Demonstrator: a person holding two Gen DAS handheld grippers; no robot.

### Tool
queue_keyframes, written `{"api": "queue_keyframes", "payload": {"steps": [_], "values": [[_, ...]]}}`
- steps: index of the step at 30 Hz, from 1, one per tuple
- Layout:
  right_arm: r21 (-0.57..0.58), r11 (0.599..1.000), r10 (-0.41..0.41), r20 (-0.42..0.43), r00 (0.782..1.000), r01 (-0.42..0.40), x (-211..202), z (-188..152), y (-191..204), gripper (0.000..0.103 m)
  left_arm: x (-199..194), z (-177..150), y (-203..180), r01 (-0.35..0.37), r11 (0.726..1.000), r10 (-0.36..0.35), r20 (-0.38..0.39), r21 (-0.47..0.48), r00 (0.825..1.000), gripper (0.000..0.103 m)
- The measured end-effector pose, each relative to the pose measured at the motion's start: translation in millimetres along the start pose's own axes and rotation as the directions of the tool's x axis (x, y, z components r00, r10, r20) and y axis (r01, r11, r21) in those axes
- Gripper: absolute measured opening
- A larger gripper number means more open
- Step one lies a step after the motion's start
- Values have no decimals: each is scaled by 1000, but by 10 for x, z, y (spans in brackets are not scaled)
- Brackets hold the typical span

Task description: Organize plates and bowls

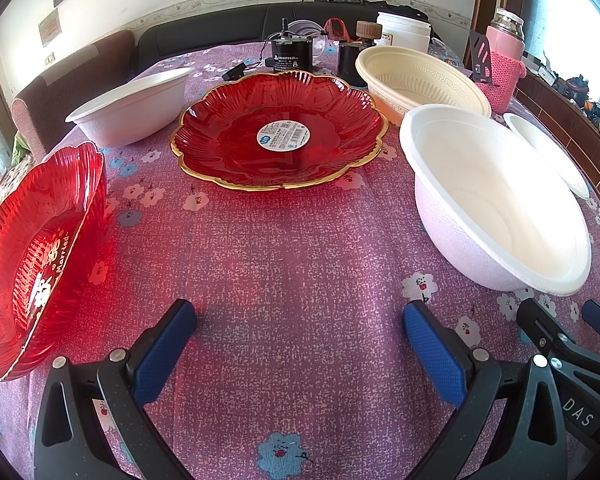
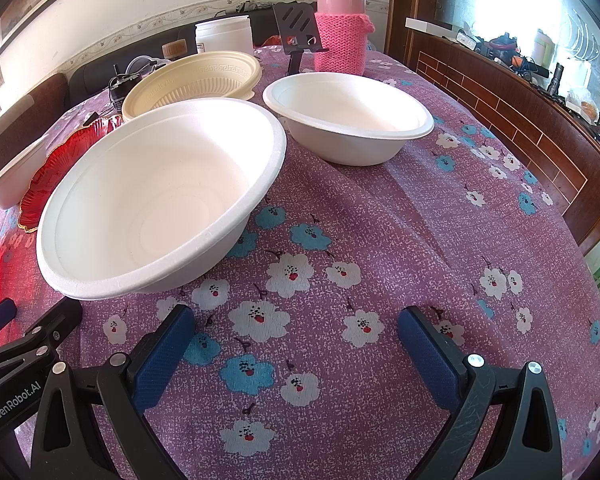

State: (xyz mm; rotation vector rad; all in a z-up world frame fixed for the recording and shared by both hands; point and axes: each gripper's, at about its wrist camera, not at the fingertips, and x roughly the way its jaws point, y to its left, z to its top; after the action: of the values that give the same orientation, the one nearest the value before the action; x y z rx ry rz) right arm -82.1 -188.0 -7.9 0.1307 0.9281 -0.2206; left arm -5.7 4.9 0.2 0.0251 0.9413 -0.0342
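— What did the room look like?

— A table under a purple flowered tablecloth (image 1: 300, 264), with a dark sofa against the pale wall behind it and a brick-patterned wooden sill along the right edge.

— And the dishes?

— A red gold-rimmed plate (image 1: 280, 130) with a round label lay in the middle of the table. A second red plate (image 1: 40, 256) with white lettering sat at the left edge, tilted up. A white bowl (image 1: 130, 106) stood toward the far left corner. A cream bowl with a key-pattern rim (image 1: 420, 80) stood behind the centre plate, to its right. The large white foam bowl (image 2: 160, 196) sat near the front, and a smaller white bowl (image 2: 348, 120) lay behind it by the right edge.

— Anything else?

— A pink flask in a knitted sleeve (image 2: 342, 24), a white tub (image 2: 224, 36) and a black motor (image 1: 290, 54) at the far edge.

— The grippers?

— The left gripper (image 1: 300, 348) and right gripper (image 2: 296, 352) both hung above the front of the cloth, blue pads spread wide, holding nothing.
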Motion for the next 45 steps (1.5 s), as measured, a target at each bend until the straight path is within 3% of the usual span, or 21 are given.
{"api": "queue_keyframes", "payload": {"steps": [33,38,43,45], "values": [[0,1000,-2,0,1000,2,16,29,14,102,5,4,-13,-7,1000,7,-1,-13,1000,103],[2,1000,-2,-2,1000,2,4,17,9,102,-26,-22,-19,-48,997,46,-19,-63,999,103],[-41,999,34,-44,998,-36,-52,-37,-17,102,-117,-119,16,-6,1000,5,-56,-10,998,103],[-60,997,53,-62,997,-57,-77,-71,-32,102,-202,-244,17,-18,1000,18,-35,-11,999,103]]}}
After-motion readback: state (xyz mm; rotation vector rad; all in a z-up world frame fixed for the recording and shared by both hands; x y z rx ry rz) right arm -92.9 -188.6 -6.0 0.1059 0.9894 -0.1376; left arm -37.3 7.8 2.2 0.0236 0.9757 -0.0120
